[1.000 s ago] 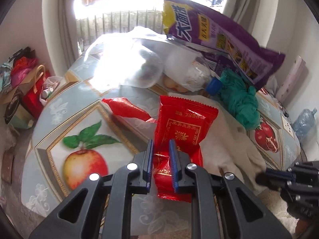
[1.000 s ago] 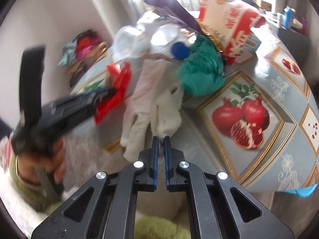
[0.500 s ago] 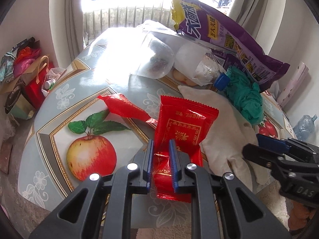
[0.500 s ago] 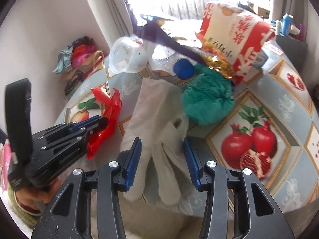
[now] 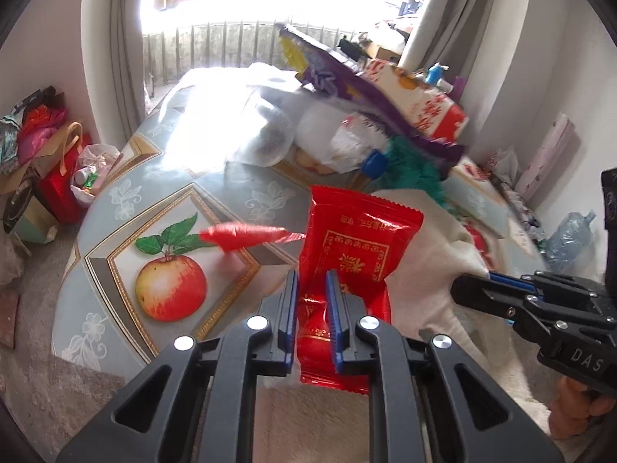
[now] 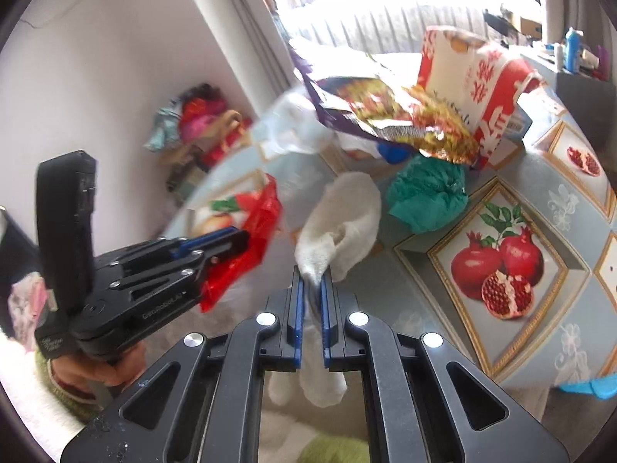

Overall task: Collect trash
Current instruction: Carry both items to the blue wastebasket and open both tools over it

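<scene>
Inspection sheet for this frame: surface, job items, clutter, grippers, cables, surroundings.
Surface: table covered by a fruit-print cloth.
Job's things: red wrapper held up off the table; white glove lifted, bunched.
Clutter: purple bag, red-and-white box, green cloth, plastic bottle with blue cap, second red wrapper.
Grippers: left gripper shut on the red wrapper; right gripper shut on the white glove.
Cables: nothing seen.
Surroundings: bags by the wall; bright window, curtains.
</scene>
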{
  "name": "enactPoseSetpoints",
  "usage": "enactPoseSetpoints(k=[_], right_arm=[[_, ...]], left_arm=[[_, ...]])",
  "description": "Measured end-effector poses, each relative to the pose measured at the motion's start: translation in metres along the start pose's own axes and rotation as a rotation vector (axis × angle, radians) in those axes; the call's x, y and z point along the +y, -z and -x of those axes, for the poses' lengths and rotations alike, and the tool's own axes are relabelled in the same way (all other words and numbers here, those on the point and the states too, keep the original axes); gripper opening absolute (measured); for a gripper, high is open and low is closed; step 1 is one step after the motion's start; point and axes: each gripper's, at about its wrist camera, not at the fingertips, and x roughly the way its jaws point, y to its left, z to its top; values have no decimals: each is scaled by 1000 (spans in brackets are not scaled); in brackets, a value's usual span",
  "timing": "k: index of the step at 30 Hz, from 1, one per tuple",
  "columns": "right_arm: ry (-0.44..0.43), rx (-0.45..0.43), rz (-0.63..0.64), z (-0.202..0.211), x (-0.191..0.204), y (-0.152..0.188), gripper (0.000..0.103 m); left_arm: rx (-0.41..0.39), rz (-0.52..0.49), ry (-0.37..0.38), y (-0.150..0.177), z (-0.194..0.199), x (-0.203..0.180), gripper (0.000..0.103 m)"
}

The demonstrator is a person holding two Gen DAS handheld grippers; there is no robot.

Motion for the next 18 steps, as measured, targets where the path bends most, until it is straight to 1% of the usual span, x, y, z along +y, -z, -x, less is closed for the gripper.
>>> enactPoseSetpoints(k=[2,4,5,6,8,9,10,11,14,16,18], right_arm=[[-27,-27,-14,18,-2,4,6],[-44,-57,-36,34,-4,7,6],[-39,-83,-49,46,-6,7,6],[-31,-110,-59,58,-8,9,6],[-9,-185,-95,85,-16,12,6],[2,-215,-111,94,-20,14,6],[23,-261,-138,110,-27,17,6],[43,-291,-156,118,-30,19,6],[122,-394,-231,154,-55,26,6],[168,-448,-288,175,-75,31,6],[222,-500,-341,198,-100,36,6]], left_arm=[[-8,-2,33,-3,13,-8,13],[-30,-27,71,-9,27,-23,13],[-38,-36,88,-12,31,-30,13],[-50,-59,127,-18,37,-43,13],[-61,-96,176,-27,41,-63,13],[-69,-131,210,-34,43,-79,13],[-72,-165,242,-39,44,-95,13],[-70,-192,273,-45,45,-109,13],[-53,-272,391,-68,40,-162,13],[-48,-314,413,-79,35,-193,13],[-24,-351,445,-92,24,-227,13]])
